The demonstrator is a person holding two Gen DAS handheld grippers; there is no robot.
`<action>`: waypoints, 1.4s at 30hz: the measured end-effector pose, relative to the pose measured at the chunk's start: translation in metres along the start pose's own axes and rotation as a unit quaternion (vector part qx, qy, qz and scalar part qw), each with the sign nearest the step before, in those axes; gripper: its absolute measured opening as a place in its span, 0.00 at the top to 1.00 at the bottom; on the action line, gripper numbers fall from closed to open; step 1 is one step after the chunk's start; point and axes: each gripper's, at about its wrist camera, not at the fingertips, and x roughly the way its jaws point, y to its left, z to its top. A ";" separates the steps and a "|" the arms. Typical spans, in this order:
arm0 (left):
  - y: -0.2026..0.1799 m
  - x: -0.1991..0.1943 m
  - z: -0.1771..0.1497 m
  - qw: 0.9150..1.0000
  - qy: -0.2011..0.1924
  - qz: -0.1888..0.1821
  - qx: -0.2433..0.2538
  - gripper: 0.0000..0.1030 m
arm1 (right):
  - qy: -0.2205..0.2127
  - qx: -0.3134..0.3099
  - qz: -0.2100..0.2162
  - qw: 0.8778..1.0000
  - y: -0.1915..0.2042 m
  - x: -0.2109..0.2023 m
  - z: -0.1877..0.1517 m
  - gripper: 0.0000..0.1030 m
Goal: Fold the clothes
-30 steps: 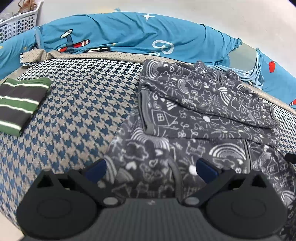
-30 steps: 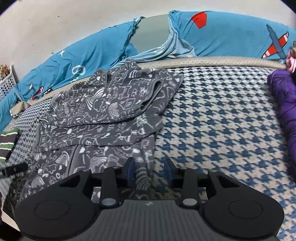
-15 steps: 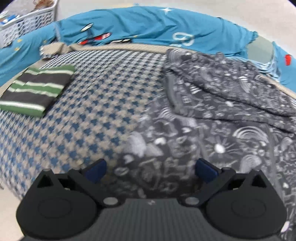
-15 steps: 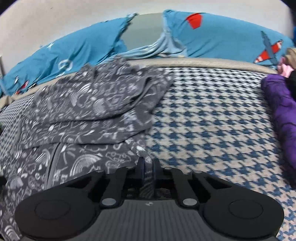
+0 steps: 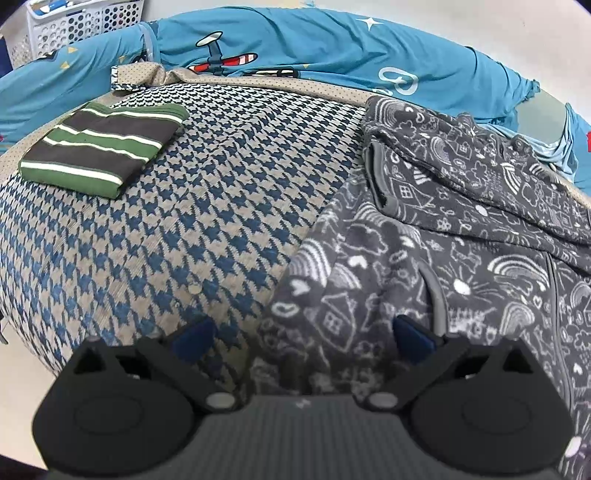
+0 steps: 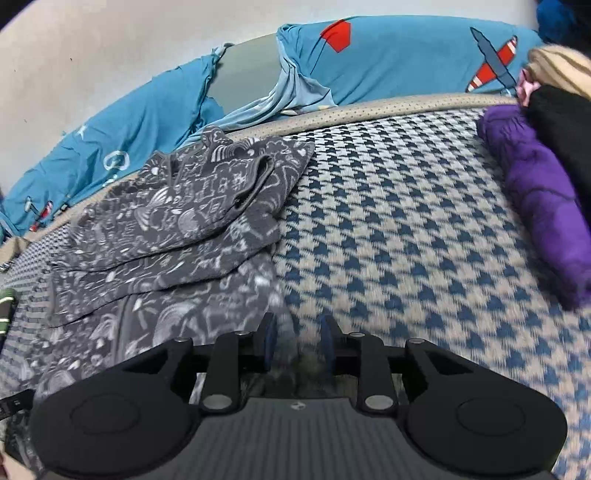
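Right fingers [image 6: 266, 341] newly parted around pyjama [image 6: 192, 229].

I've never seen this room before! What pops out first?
The grey doodle-print garment, spread rumpled on the houndstooth bed cover just ahead of both grippers. Left of it lies a neatly folded green-striped shirt; a purple garment sits at the cover's right edge, and bright blue airplane bedding runs behind.

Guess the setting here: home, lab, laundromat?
Most likely a home bedroom. Clothes lie on a bed with a houndstooth cover, blue airplane-print bedding is bunched along the wall, and a white laundry basket stands in the corner.
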 end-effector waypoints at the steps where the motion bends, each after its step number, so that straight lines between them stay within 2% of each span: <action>1: 0.000 -0.001 0.000 1.000 -0.001 -0.002 -0.003 0.00 | 0.003 0.005 0.009 1.000 0.000 -0.005 -0.004 0.74; 8: -0.006 -0.011 -0.005 1.000 -0.024 -0.003 -0.001 0.00 | 0.024 0.033 0.052 0.998 0.003 -0.032 -0.041 0.65; 12: -0.009 -0.018 -0.006 0.999 -0.041 -0.009 -0.001 0.00 | 0.030 0.067 0.068 0.995 -0.002 -0.047 -0.060 0.63; 18: -0.012 -0.021 -0.009 0.999 -0.046 -0.017 0.000 0.00 | 0.036 0.109 0.087 0.990 -0.010 -0.061 -0.076 0.59; 28: -0.018 -0.023 -0.013 0.998 -0.050 -0.025 0.013 0.00 | 0.063 0.092 0.103 0.988 0.003 -0.061 -0.091 0.56; 30: -0.018 -0.022 -0.013 0.998 -0.049 -0.024 0.013 0.00 | 0.060 0.072 0.096 0.991 0.007 -0.061 -0.093 0.60; 32: -0.017 -0.022 -0.014 0.998 -0.049 -0.023 0.013 0.00 | 0.059 0.051 0.078 0.994 0.010 -0.061 -0.095 0.85; 38: -0.013 -0.019 -0.016 0.999 -0.034 0.018 0.019 0.00 | 0.047 0.021 0.050 0.997 0.012 -0.070 -0.106 0.91; 42: -0.006 -0.020 -0.022 0.999 -0.019 0.018 0.020 0.00 | 0.049 0.021 0.048 0.997 0.012 -0.073 -0.109 0.91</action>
